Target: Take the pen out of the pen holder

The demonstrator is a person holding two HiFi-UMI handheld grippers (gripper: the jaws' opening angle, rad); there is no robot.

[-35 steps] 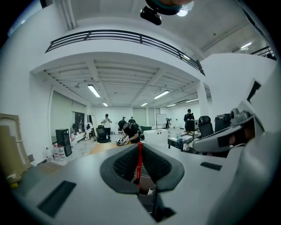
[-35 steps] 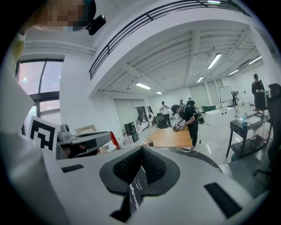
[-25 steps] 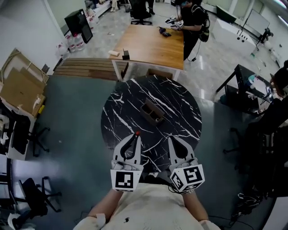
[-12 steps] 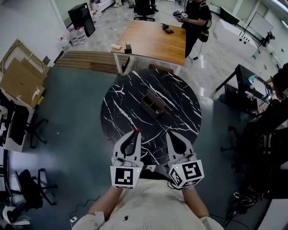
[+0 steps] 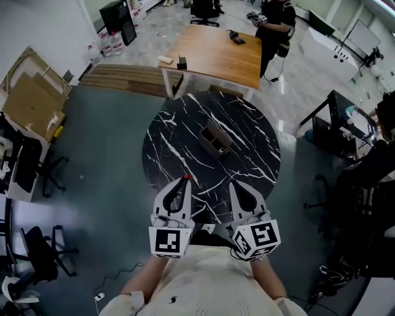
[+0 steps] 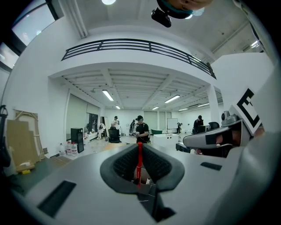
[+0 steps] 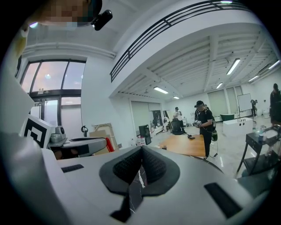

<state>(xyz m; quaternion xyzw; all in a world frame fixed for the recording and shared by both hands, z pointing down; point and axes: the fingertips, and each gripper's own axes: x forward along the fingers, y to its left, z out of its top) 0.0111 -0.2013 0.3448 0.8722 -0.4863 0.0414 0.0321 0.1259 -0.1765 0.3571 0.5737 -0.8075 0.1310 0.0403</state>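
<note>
Grey-green flooring spreads through a wide open hall, and at its middle stands a round black marble table [image 5: 179,139] streaked with white veins. On that tabletop, slightly past centre, sits the brown pen holder [image 5: 215,139], a small oblong box set at a slant, with two dark compartments whose contents cannot be made out. Nearer the person than the pen holder, over the table's near rim, both hand-held grippers point towards it, side by side and apart from each other. The left gripper [image 5: 185,180] has its jaws closed to a narrow slot on a red pen [image 5: 187,177]. In the left gripper view the pen [image 6: 139,160] stands upright between the ribbed black pads [image 6: 123,163], pinched on both sides, its tip rising just above them. The pen is thus well clear of the pen holder, to its near left. The right gripper [image 5: 233,185], to the pen holder's near right, has its jaws brought together at the tips with nothing between them; in the right gripper view only the marble shows through the slit below the pads [image 7: 157,166]. Beyond the pen holder, farther from the person, stands a wooden table [image 5: 213,58] with a person in dark clothes [image 5: 274,18] at its far corner. Well to the pen holder's left, flattened cardboard [image 5: 31,102] leans by the wall.
</note>
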